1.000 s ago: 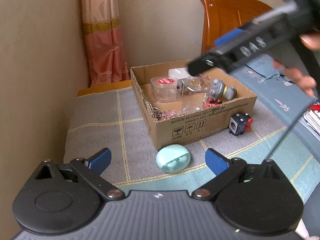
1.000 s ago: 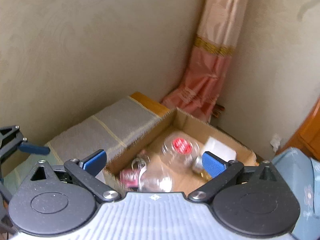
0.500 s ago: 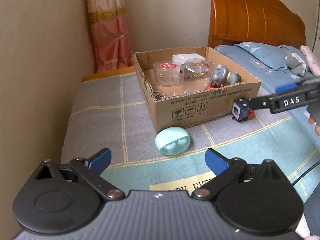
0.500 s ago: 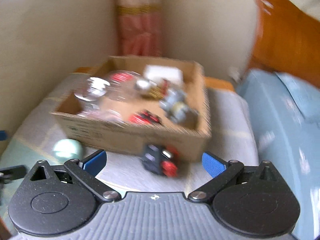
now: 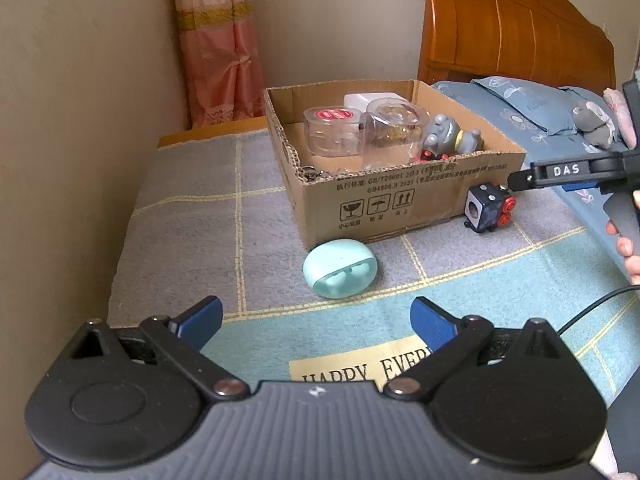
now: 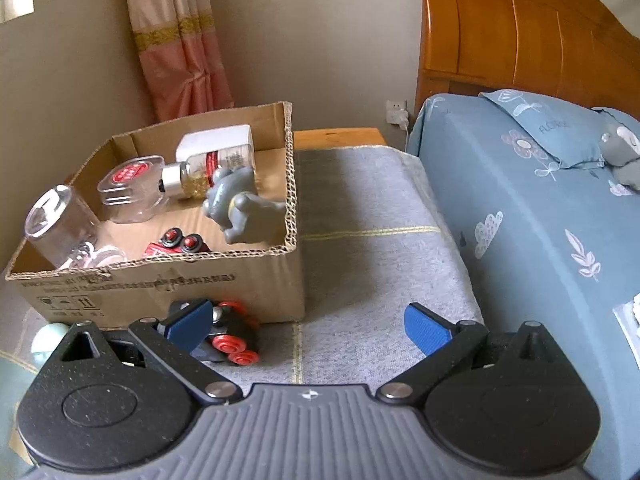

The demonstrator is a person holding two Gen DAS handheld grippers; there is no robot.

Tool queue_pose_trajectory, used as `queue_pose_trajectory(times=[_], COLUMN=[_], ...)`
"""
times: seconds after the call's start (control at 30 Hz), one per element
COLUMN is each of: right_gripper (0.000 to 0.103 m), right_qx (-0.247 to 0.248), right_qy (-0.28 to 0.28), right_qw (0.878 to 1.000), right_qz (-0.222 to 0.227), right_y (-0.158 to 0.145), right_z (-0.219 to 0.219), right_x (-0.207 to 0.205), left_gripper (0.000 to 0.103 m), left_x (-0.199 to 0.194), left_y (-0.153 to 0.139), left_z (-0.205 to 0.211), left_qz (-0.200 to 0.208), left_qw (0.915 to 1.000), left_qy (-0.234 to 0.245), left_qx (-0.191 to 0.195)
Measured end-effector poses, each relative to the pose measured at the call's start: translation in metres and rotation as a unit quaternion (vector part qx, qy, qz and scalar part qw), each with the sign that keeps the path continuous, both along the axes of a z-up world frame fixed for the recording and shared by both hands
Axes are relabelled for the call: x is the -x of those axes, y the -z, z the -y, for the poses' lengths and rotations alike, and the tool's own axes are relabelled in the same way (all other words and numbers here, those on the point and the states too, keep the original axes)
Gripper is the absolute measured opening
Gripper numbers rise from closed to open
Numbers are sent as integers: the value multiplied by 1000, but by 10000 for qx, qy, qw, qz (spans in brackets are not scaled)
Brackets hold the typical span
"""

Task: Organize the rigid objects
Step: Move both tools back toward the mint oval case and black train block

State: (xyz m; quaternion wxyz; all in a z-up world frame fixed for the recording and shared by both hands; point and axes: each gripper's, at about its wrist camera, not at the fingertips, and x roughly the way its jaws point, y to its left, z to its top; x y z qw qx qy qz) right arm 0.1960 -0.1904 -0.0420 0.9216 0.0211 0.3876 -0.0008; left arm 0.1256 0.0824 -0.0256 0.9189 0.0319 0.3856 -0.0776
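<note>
A cardboard box [image 5: 400, 208] stands on the checked mat and holds clear jars [image 5: 332, 130], a grey toy figure [image 5: 446, 136], a bottle [image 6: 208, 168] and small red parts. A mint earbud case [image 5: 340, 267] lies open in front of the box. A dark cube toy with red buttons [image 5: 489, 211] sits at the box's right corner. My left gripper [image 5: 316, 320] is open and empty, short of the mint case. My right gripper [image 6: 308, 322] is open and empty, its left finger [image 6: 192, 320] just over the cube toy [image 6: 228, 344]. It also shows in the left wrist view [image 5: 516, 181].
A beige wall runs along the left. A bed with a blue sheet [image 6: 540, 216] and wooden headboard [image 5: 512, 36] is at the right. A pink curtain [image 5: 220, 48] hangs behind the box. A black cable [image 5: 592, 308] trails at the right.
My right gripper came down from above the box to the cube toy at its right corner. The left gripper drew back slightly and stayed open.
</note>
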Motion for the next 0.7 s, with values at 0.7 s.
queue_pose_trajectory(times=[0.7], right_gripper=[93], right_qx=[-141], right_qy=[-676], right_qw=[9976], right_qz=[39], right_y=[30], right_z=[-43], right_x=[8], left_gripper=[100], left_x=[0], left_y=[6], left_z=[5], left_qz=[-109], left_qw=[9999], left_qy=[22], left_qx=[0])
